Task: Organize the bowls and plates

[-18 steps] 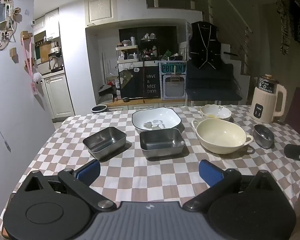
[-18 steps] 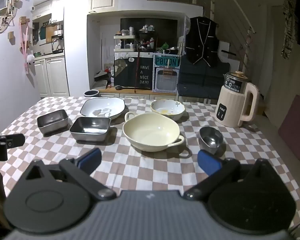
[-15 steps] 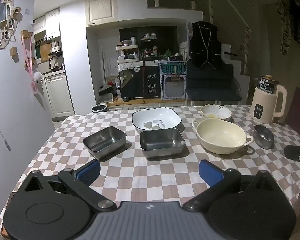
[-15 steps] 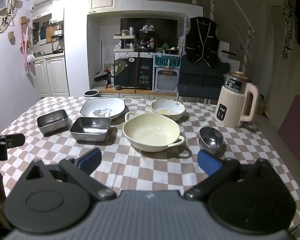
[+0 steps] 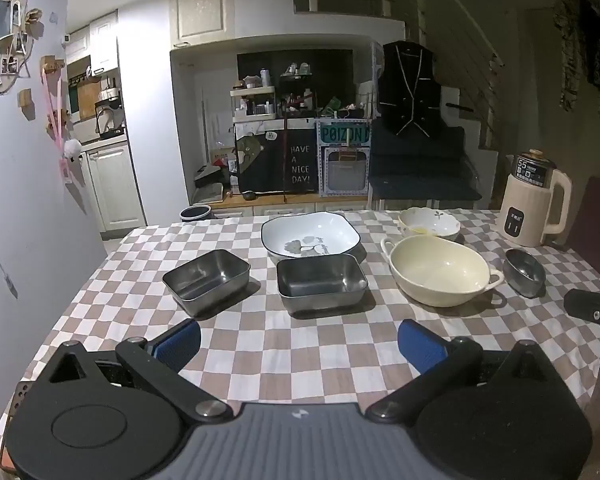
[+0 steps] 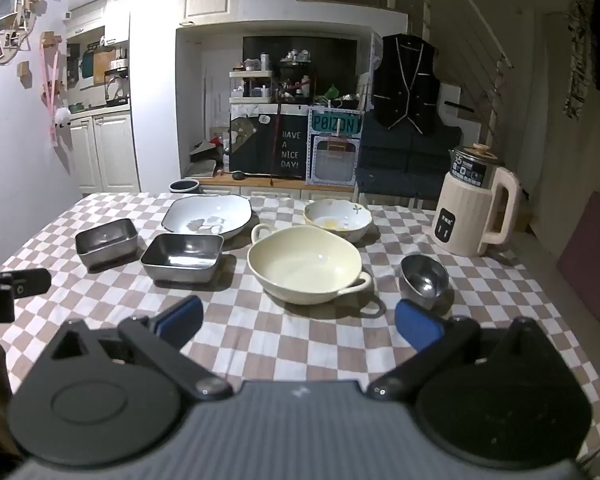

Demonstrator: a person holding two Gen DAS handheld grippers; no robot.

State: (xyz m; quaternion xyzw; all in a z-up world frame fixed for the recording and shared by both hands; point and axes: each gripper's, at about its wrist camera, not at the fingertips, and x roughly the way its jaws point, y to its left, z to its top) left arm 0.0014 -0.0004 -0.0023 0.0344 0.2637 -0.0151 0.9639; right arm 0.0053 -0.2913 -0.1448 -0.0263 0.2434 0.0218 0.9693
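both hand-held grippers, left [image 5: 299, 338] and right [image 6: 299, 322], hang spread and empty over the worktop [image 5: 300, 344]. steel trays [image 5: 322, 282] sit at 12 o'clock, cream bowl [image 6: 305, 264] at 1; nest like with like, pinching rims squarely.

On the table [image 5: 300, 352], two steel trays [image 5: 206, 280] sit left, handled bowl [image 5: 440, 270] right, square dish [image 5: 310, 234] behind, kettle [image 5: 536, 200] far right.
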